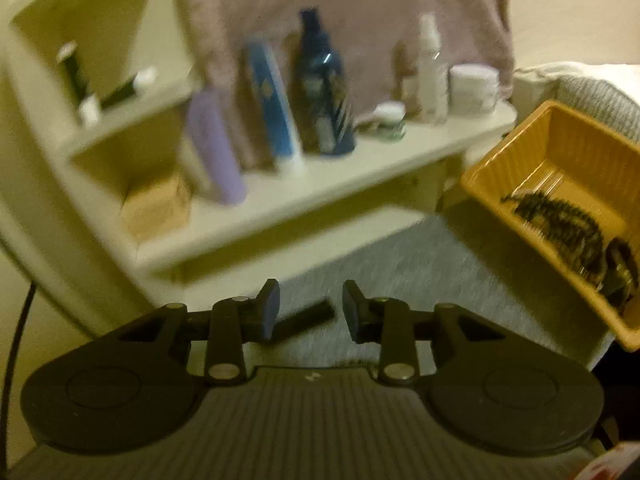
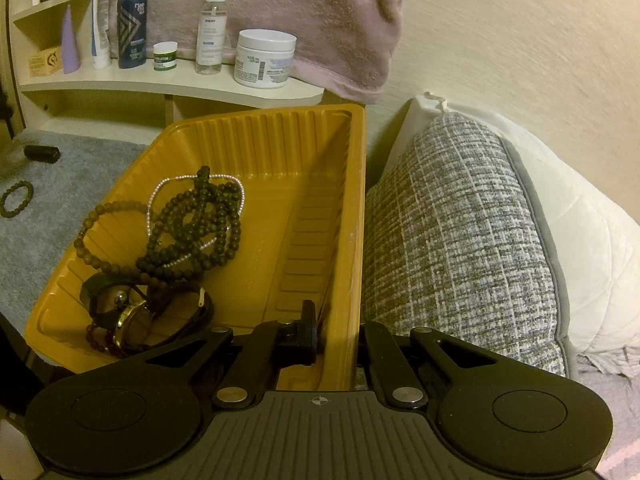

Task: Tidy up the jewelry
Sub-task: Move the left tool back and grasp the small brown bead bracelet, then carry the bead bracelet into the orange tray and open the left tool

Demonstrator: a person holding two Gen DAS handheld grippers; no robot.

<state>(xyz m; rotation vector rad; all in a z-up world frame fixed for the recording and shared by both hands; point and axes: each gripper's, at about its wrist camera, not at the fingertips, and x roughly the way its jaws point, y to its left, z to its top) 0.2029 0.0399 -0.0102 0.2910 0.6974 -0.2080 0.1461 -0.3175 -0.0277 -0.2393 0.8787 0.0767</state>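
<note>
The right tool (image 2: 340,328) pinches the near right wall of the yellow tray (image 2: 356,200), one finger inside, the other outside against the cushion (image 2: 460,240). Beads (image 2: 192,224) and a watch (image 2: 132,320) lie heaped in the tray's left half; its right half is bare. The left tool (image 1: 310,308) hangs spread and empty over the grey mat (image 1: 400,272), a black cylinder (image 1: 308,316) lying just beyond its fingers. A bracelet (image 2: 16,198) lies on the mat, left of the tray.

On the shelf (image 2: 168,84), a clear spray bottle (image 2: 211,24) is showing a small printed word too blurred to read; labels on the neighbouring dark blue bottle (image 2: 132,20) and white jar (image 2: 265,60) are staying illegible too.
</note>
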